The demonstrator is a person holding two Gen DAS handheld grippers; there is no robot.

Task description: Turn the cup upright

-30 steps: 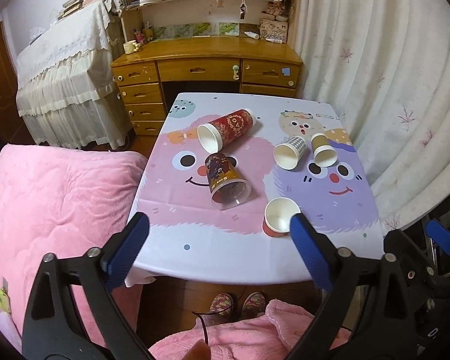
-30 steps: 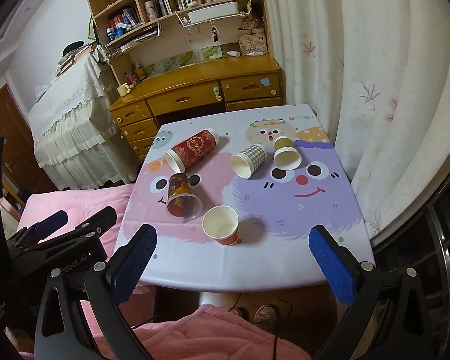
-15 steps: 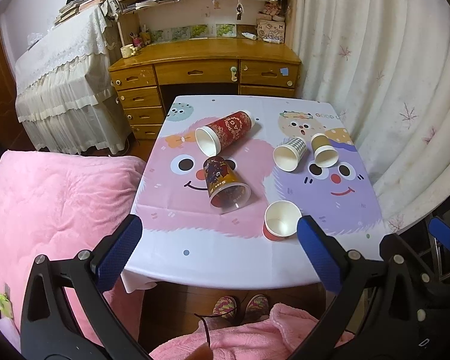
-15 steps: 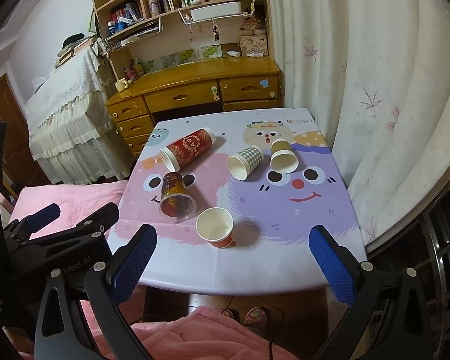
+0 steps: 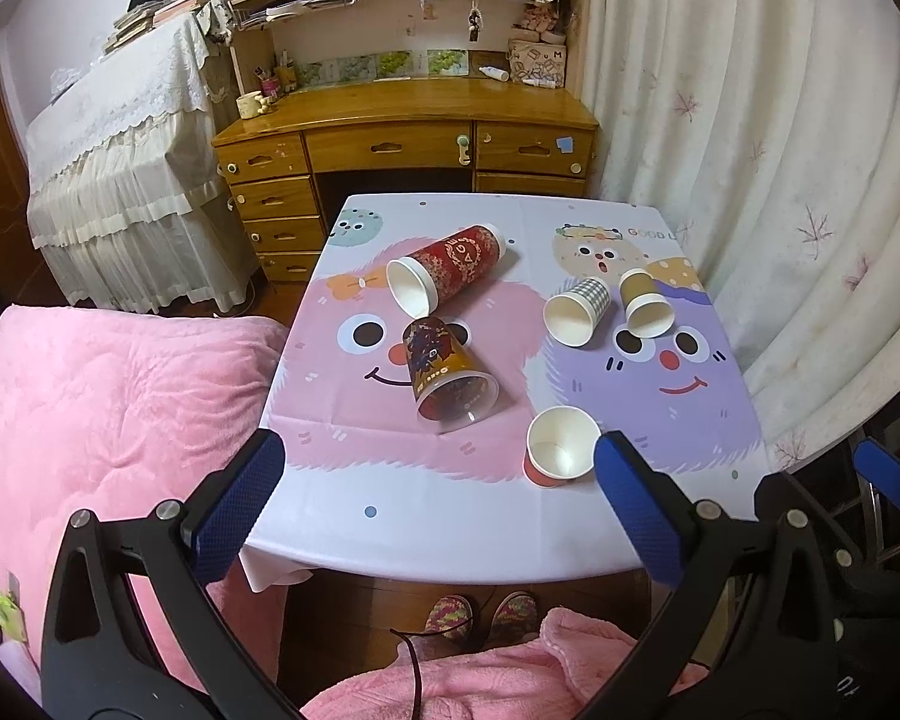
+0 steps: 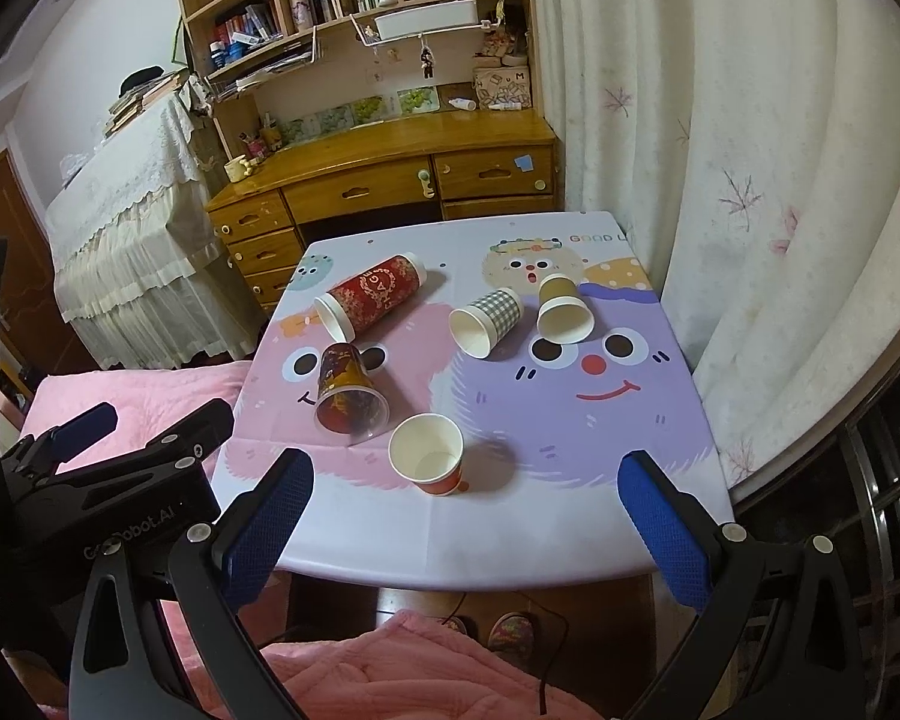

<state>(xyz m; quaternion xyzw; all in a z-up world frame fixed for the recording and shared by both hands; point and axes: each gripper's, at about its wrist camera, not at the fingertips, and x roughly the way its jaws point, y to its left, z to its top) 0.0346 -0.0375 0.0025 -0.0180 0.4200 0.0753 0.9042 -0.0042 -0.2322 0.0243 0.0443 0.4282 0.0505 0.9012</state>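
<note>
Several paper cups are on a small table with a cartoon cloth [image 5: 426, 510] [image 6: 630, 420]. A tall red cup [image 5: 450, 264] [image 6: 372, 294], a dark patterned cup [image 5: 444, 372] [image 6: 345, 387], a checked cup [image 5: 576, 309] [image 6: 489, 321] and a brown cup [image 5: 645, 303] [image 6: 561, 309] lie on their sides. A small red cup [image 5: 561, 447] [image 6: 429, 453] stands upright near the front edge. My left gripper [image 5: 435, 504] and right gripper [image 6: 462, 516] are both open and empty, held above the table's near edge.
A pink blanket-covered bed [image 5: 108, 396] is left of the table. A wooden desk with drawers [image 5: 402, 144] stands behind it. White curtains [image 5: 780, 180] hang on the right. The left gripper's body [image 6: 108, 480] shows low left in the right wrist view.
Both grippers have drawn back and up a little, so the table sits slightly farther off in view. The cups have not moved.
</note>
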